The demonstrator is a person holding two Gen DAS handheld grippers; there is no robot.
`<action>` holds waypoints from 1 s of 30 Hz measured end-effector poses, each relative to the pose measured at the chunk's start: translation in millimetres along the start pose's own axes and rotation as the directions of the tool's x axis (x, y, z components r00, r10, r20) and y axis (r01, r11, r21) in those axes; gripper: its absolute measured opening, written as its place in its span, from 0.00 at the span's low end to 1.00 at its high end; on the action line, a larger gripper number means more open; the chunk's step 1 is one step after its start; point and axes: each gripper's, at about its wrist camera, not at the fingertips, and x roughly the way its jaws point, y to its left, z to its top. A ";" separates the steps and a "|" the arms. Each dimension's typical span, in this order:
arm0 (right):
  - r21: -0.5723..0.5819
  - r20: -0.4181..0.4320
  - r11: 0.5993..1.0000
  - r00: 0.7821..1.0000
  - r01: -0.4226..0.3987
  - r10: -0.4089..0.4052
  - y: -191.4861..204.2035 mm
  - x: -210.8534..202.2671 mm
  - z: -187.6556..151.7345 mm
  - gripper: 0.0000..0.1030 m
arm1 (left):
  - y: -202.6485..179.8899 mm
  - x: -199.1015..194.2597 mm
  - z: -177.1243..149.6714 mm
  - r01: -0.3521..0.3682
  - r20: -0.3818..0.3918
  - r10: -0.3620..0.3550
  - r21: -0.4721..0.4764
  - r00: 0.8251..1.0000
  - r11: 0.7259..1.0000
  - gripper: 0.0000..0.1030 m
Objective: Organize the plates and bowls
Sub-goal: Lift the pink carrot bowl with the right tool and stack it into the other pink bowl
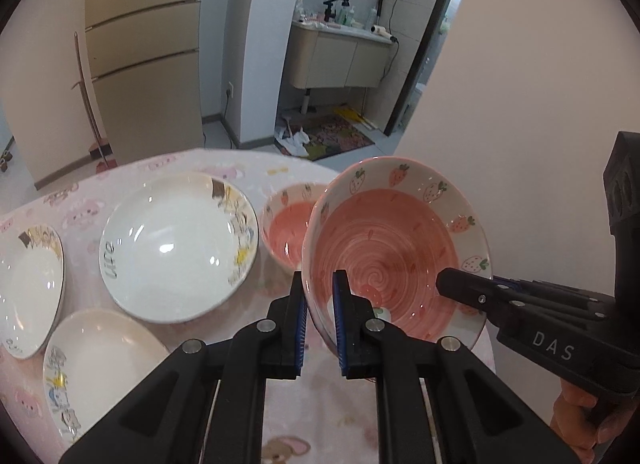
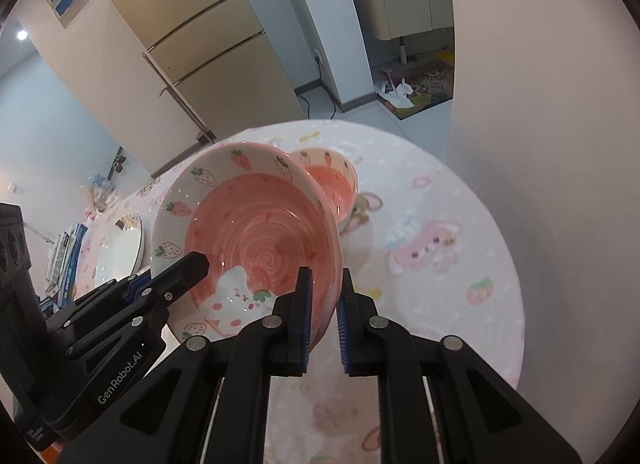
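Both tongs clench opposite rims of a large strawberry bowl (image 1: 394,252), tilted above the counter (image 2: 460,284): left tongs (image 1: 320,324) on its near-left edge, right tongs (image 2: 324,316) on its right. A smaller matching bowl (image 1: 286,230) sits just beyond, touching distance uncertain.

A pink cartoon-print tablecloth (image 2: 436,248) is spread over the round table. Behind it, a beige fridge (image 1: 144,44) is parked against the wall, with a broom (image 1: 90,104) leaned right beside it. Further back, a bathroom vanity (image 1: 340,56) is seen with a black faucet (image 1: 332,8), bottles cluttered on top, and a patterned mat (image 1: 332,136) laid on the floor.
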 end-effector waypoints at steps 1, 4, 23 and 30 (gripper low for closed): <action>0.001 0.008 1.000 1.000 -0.001 0.001 0.3 2.7 5.8 0.11 | 2.7 3.8 5.7 0.001 0.015 -0.001 0.002 1.000 1.000 0.13; 0.006 0.016 1.000 1.000 -0.008 0.008 0.1 15.2 22.8 0.11 | 12.3 18.6 15.5 0.017 0.027 -0.017 -0.010 0.999 1.000 0.13; 0.078 -0.046 0.996 0.998 0.043 -0.039 -12.4 93.0 54.9 0.11 | 36.7 106.7 31.1 -0.026 -0.089 0.022 -0.040 0.996 0.999 0.13; 0.076 -0.084 0.996 0.996 0.050 -0.044 -12.5 110.3 52.8 0.11 | 37.3 116.8 30.7 -0.066 -0.103 0.067 0.012 0.992 0.998 0.15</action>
